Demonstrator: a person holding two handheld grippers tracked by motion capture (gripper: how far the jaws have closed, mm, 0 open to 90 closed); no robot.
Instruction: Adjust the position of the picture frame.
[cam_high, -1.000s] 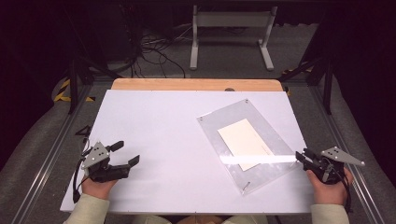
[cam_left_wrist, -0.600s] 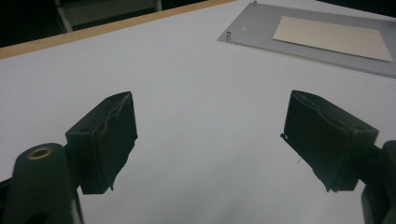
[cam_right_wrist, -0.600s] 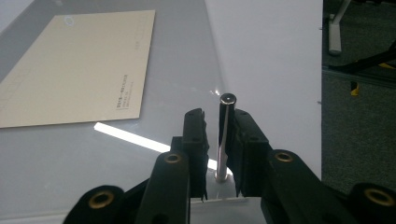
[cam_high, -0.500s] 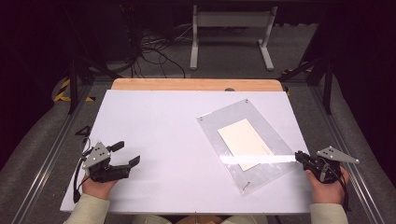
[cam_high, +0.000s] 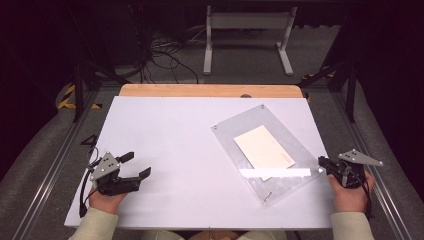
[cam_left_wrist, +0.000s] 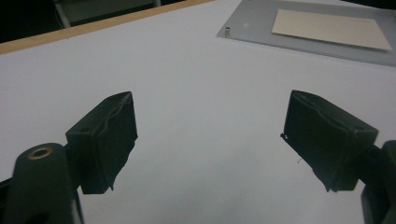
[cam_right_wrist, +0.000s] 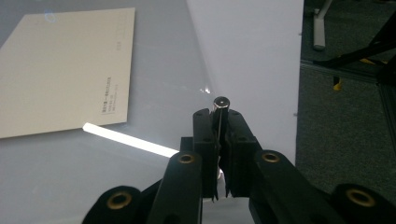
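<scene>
Clear acrylic sheet (cam_high: 295, 181) (glossy, flat), cream card (cam_high: 263, 150), r. gripper (cam_right_wrist: 219, 109) clamped on corner stud (cam_right_wrist: 221, 102)

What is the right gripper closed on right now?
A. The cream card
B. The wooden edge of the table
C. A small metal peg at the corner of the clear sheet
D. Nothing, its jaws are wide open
C: in the right gripper view the right gripper has its jaws pressed together on a small metal peg at the corner of the clear sheet, well apart from the cream card.

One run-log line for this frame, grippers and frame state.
right gripper: just closed on corner screw of acrylic frame | left gripper: open, empty | card: inside frame | table
</scene>
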